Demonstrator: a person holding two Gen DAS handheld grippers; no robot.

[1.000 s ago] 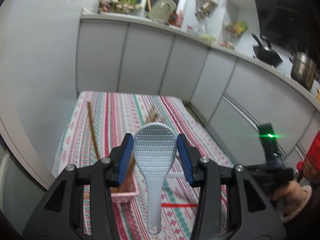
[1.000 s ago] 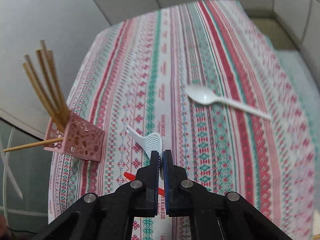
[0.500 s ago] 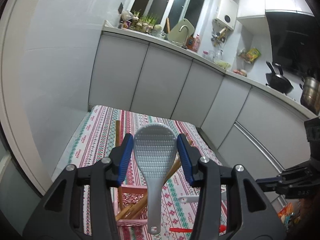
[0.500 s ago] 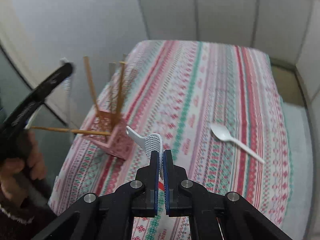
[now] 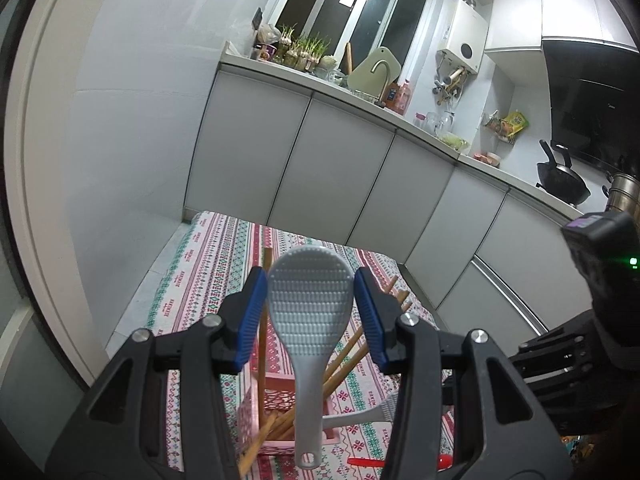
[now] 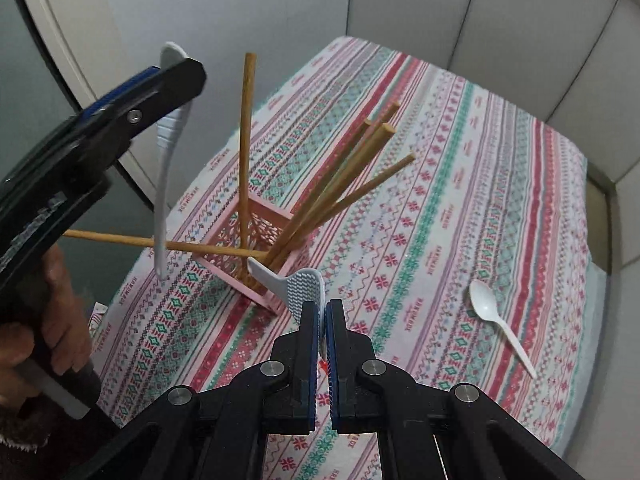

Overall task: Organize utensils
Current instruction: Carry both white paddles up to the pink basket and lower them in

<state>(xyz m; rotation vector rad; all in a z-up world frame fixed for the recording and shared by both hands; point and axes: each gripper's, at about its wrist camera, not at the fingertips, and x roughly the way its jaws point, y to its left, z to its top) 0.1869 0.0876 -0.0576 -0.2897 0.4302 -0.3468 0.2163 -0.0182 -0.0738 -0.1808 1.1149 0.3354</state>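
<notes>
— So, which claw goes first?

— My left claw grips a grey rice paddle across its blade, handle hanging down, beside the pink lattice holder on the bench. My right claw is clamped on a smaller rice paddle, its handle pointing level at the holder's near corner.

— Which is nearer?

— The right one's handle tip sits right at the rim; the left one hangs just off the holder's far side.

— What's in the holder?

— Wooden chopsticks, fanned out, one lying almost flat across the opening. I judge the left paddle's upright axis suits a straight drop. A white plastic spoon lies well apart, at my right.
</notes>
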